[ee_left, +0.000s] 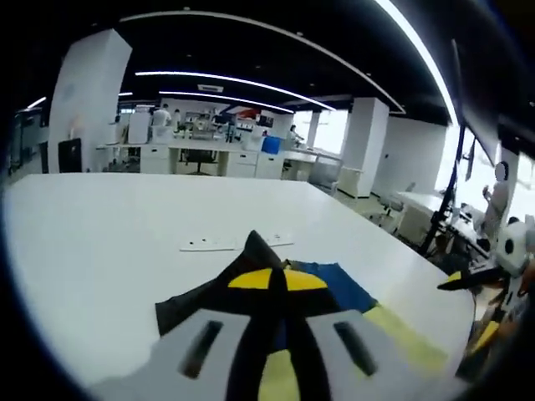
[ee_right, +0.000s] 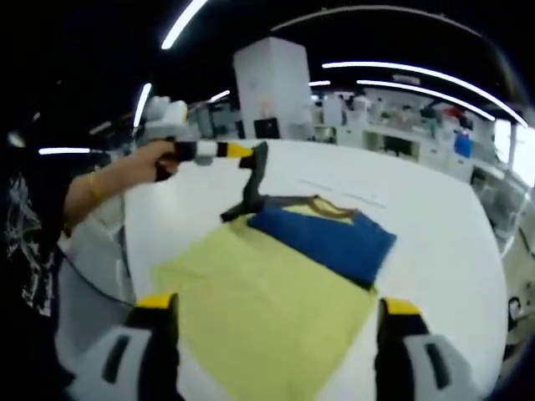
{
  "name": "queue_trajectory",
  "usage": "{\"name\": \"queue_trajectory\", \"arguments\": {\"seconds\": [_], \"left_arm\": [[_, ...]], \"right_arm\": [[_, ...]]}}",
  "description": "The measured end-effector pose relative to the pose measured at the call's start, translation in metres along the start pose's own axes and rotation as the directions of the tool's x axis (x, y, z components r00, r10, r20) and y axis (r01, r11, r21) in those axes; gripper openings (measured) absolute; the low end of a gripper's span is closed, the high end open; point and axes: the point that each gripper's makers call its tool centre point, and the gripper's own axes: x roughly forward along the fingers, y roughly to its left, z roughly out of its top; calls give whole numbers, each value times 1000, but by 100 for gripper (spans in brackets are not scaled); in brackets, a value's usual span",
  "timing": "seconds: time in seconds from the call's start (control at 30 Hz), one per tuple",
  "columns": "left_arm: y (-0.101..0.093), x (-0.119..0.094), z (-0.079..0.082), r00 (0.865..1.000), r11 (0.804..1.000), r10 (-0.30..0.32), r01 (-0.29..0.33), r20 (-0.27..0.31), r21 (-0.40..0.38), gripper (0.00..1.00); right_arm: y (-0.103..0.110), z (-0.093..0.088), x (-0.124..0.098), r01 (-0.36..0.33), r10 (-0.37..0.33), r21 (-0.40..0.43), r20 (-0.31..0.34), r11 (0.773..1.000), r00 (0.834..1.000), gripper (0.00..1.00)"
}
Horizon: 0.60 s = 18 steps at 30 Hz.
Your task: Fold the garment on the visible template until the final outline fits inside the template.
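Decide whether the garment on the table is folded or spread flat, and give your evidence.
Partly folded: the garment's blue part lies doubled over the yellow, and the left gripper holds a dark corner lifted off the table.

The garment (ee_right: 322,238) is soft matt cloth in blue, black and yellow panels, limp where the left gripper (ee_right: 255,180) lifts a black corner off the table (ee_right: 435,225). Beside the garment, the template (ee_right: 267,313) looks like a thin, flat, matt pale-yellow sheet. The table under both is smooth, white and faintly glossy. The right gripper (ee_right: 272,347) has grey, hard, plastic-looking jaws with yellow and black tips.
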Motion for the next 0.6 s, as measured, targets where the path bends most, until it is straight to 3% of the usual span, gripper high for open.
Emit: {"name": "queue_trajectory", "arguments": {"seconds": [0.23,0.27,0.37,0.6], "left_arm": [[-13,25,-1,1000,1000,-26,26,-1,-13,0],[-16,30,-4,1000,1000,-27,27,-9,13,0],[-29,37,-8,999,999,-49,49,-17,-13,0],[-54,56,-14,995,995,-97,98,-37,9,0]], "right_arm": [[-2,-11,1,3,-3,-9,-36,1000,999,99],[-1,-13,1,3,-3,-4,-41,1000,999,99],[-1,-17,0,0,0,-1,-51,1000,999,99],[-6,-26,-1,12,-11,6,-80,1000,997,99]]}}
